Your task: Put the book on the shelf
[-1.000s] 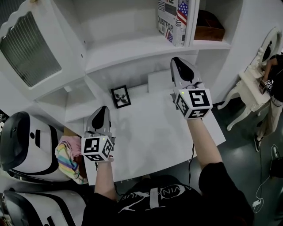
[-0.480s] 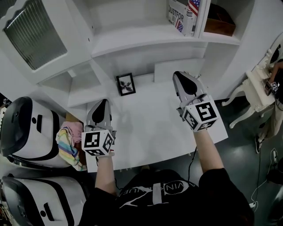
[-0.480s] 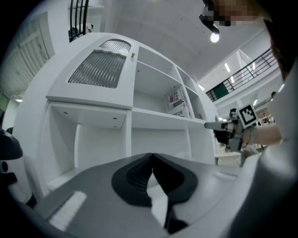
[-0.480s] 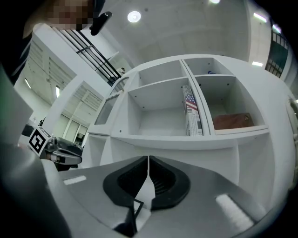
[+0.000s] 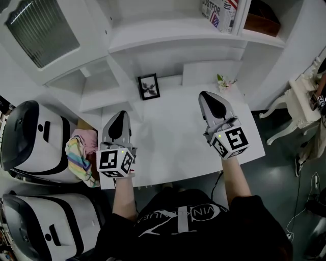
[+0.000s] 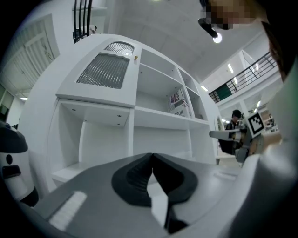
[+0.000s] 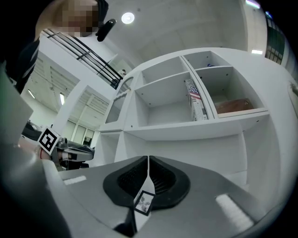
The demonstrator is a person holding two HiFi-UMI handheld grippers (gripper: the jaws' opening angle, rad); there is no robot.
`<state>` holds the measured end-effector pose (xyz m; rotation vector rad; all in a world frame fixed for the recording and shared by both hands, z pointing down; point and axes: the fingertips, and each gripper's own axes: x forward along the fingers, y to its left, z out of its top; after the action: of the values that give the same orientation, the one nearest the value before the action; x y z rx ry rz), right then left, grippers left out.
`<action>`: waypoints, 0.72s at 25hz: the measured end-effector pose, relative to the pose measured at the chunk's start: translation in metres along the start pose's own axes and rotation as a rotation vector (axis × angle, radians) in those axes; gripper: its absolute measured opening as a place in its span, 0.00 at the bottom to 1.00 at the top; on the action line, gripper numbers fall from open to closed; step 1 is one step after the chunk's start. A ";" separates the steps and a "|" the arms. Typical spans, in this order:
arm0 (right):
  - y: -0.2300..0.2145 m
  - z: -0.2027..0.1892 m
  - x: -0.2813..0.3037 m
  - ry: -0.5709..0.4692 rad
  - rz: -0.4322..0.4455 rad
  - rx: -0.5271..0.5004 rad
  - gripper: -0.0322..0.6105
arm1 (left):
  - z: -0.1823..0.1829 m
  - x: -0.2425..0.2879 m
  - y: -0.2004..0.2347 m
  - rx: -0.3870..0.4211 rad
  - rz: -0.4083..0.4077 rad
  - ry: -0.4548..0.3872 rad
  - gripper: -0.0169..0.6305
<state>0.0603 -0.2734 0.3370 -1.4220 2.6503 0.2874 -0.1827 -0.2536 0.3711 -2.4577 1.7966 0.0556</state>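
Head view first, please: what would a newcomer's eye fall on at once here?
The left hand-held gripper and right hand-held gripper, both shut and empty, hover over the white desk. A book with a flag on it stands on the shelf at the upper right, and a small framed picture stands at the desk's back.

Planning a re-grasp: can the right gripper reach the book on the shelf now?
Probably yes. The book stands upright on the open shelf, against its right divider, and nothing sits between it and the right gripper. The jaws are shut and empty; they'd need opening first.
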 end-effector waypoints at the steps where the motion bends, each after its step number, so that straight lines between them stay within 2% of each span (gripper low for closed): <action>1: 0.003 -0.003 -0.001 0.004 0.006 -0.005 0.08 | -0.003 -0.002 0.000 -0.006 0.003 0.002 0.03; 18: 0.008 -0.044 -0.016 0.053 -0.012 0.089 0.08 | -0.029 -0.020 0.002 -0.030 0.048 0.016 0.03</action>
<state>0.0618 -0.2664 0.3841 -1.4373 2.6588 0.1297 -0.1910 -0.2383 0.4013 -2.4417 1.8754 0.0667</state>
